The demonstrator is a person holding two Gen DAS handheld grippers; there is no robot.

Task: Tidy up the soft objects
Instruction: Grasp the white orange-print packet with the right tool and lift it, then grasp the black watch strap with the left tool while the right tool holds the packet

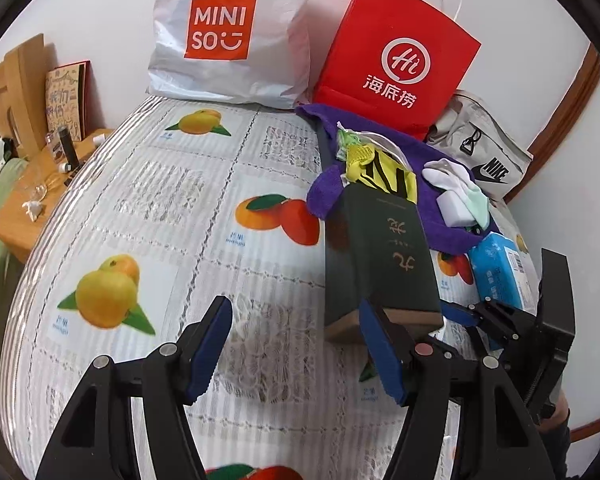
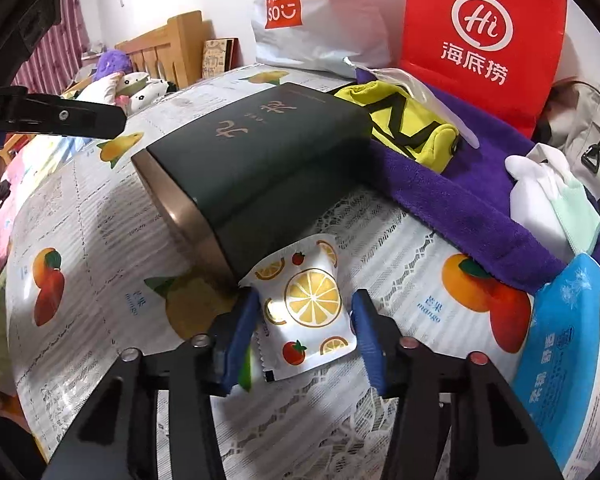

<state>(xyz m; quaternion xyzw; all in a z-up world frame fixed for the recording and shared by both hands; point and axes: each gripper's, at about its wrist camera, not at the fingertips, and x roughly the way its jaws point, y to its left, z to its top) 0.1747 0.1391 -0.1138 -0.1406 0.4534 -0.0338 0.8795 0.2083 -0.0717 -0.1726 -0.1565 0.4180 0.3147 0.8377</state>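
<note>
My right gripper (image 2: 305,328) is open with its blue pads on either side of a small fruit-print packet (image 2: 303,312) lying on the table next to a dark green box (image 2: 260,156). A purple towel (image 2: 459,192) holds a yellow pouch (image 2: 411,124) and white socks (image 2: 547,196). My left gripper (image 1: 296,352) is open and empty above the tablecloth, left of the green box (image 1: 379,260). The towel (image 1: 439,208), pouch (image 1: 379,168) and socks (image 1: 455,188) show behind the box. The right gripper (image 1: 479,316) appears at the right.
A white MINISO bag (image 1: 228,32), a red paper bag (image 1: 399,60) and a grey Nike bag (image 1: 483,152) stand at the back by the wall. A blue tissue pack (image 2: 571,360) lies right. The fruit-print tablecloth (image 1: 160,220) covers the table; a wooden nightstand (image 1: 24,208) is left.
</note>
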